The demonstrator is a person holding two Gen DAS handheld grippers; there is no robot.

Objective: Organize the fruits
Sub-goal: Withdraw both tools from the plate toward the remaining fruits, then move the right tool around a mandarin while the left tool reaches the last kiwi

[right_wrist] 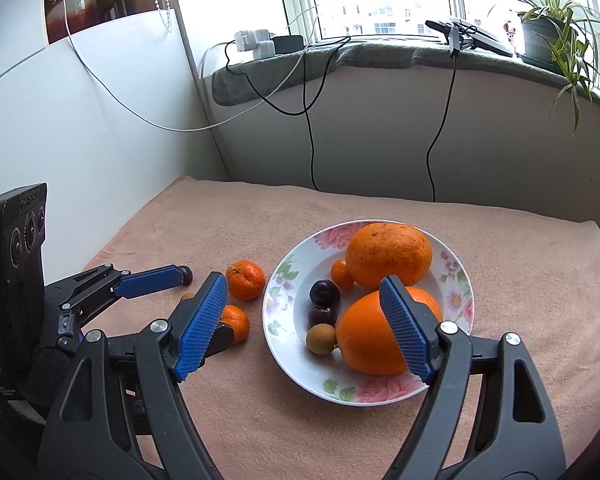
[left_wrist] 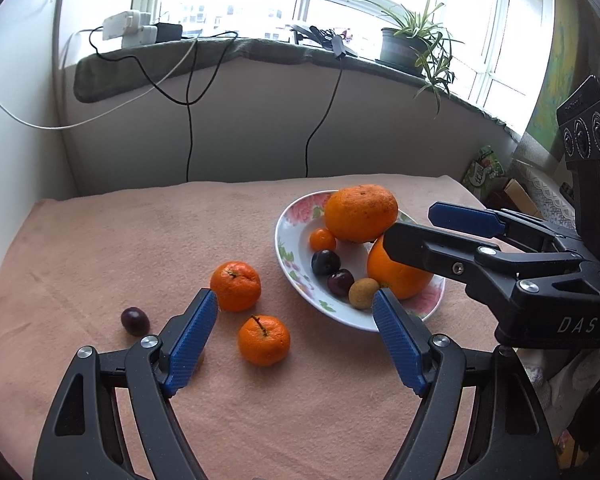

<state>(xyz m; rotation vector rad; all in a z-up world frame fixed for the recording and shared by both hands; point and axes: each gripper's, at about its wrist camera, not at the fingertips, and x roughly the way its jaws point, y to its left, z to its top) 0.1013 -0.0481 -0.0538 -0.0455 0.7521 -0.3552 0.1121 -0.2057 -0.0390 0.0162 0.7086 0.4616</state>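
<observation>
Nearest the left wrist camera, the left gripper (left_wrist: 296, 316) hangs over the pink cloth (left_wrist: 100, 248) with its blue pads spread wide and nothing between them. Just beyond its tips lie the loose fruits: a near mandarin (left_wrist: 264, 340) with a short stem, a second mandarin (left_wrist: 235, 286) a little farther on, and a dark plum (left_wrist: 135, 321) off to the left, all well apart from one another. A small brownish fruit peeks out behind the left pad (too hidden to name). These mandarins look light and slightly soft, with loose skin that should give under pressure, so a hold across the widest part, clear of the stem, seems safest; the plum is smooth and round and would likely roll or slip if pinched off-centre.

Farther right sits the floral plate (left_wrist: 296, 280), already holding two big oranges, a tiny orange, two dark plums and a tan longan-like fruit. The right gripper (right_wrist: 304, 320) hovers above the plate's near edge, pads likewise apart and empty, framing the nearer orange (right_wrist: 368, 340) without touching it.

Beyond the table, cables hang down from a cushioned windowsill (left_wrist: 260, 50), where a potted plant (left_wrist: 404, 44) stands.
</observation>
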